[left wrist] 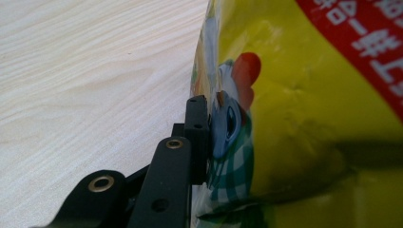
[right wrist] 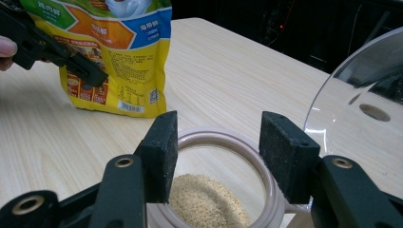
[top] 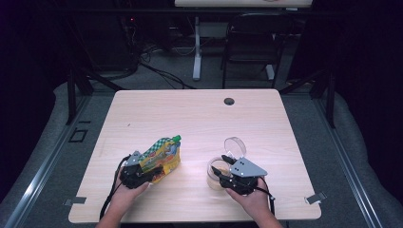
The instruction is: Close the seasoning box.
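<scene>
A yellow pouch [top: 161, 156] with a green cap stands tilted on the table's near left. My left gripper [top: 145, 172] is shut on the pouch's lower part. In the left gripper view one black pad [left wrist: 197, 123] presses the pouch's [left wrist: 309, 118] side; the other jaw is hidden behind it. To the right is an open round jar [top: 215, 179] of pale granules [right wrist: 204, 199]. My right gripper [top: 222, 165] hangs open over its near rim [right wrist: 214, 135], pads apart [right wrist: 218, 142]. The clear lid [top: 235, 146] stands hinged up behind the jar. The pouch [right wrist: 114, 57] also appears in the right gripper view.
The wooden table [top: 190, 114] has a cable hole [top: 229, 101] near its far edge. Beyond the table stand a black chair [top: 252, 42] and a white table leg [top: 196, 47], with cables on the floor.
</scene>
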Demonstrator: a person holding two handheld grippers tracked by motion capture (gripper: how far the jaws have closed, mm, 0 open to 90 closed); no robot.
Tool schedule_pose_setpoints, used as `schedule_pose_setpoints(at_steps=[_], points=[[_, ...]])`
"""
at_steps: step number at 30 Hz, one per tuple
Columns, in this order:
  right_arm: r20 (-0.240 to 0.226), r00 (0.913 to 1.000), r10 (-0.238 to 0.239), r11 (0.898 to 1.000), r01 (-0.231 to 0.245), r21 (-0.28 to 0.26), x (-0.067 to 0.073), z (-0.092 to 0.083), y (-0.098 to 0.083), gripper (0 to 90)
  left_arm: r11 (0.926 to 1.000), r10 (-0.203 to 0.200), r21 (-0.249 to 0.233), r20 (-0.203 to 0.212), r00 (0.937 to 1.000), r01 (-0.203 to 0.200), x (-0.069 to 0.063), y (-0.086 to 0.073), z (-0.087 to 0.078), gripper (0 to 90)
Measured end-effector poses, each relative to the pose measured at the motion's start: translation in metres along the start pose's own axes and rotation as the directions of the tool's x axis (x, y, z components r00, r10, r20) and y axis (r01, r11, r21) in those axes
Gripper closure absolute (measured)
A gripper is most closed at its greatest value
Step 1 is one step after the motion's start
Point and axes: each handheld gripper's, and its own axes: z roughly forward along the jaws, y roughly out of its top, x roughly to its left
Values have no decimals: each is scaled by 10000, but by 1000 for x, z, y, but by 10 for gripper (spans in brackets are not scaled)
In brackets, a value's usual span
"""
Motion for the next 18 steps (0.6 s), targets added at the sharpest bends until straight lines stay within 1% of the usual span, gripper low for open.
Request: schedule_pose_setpoints(at_steps=[4, 5, 11, 14, 18], points=[[3, 10000, 8, 10000, -8, 39, -1, 0, 0, 477, 10000, 0, 51, 20, 10000, 0, 2, -1, 0, 777], [-12, 10000, 19, 10000, -19, 24, -1, 0, 0, 476, 10000, -81, 59, 19, 10000, 81, 2, -2, -1, 774], [12, 10000, 18, 10000, -18, -19, -1, 0, 0, 477, 10000, -87, 43, -37, 10000, 87, 3, -3, -2, 749], [5, 10000, 31, 10000, -31, -57, -1, -1, 0, 477, 9998, -196, 73, -24, 9998, 196, 4, -4, -3, 734], [5, 10000, 32, 10000, -32, -59, -1, -1, 0, 476, 9996, -264, 60, -61, 9996, 264, 5, -4, -4, 688]])
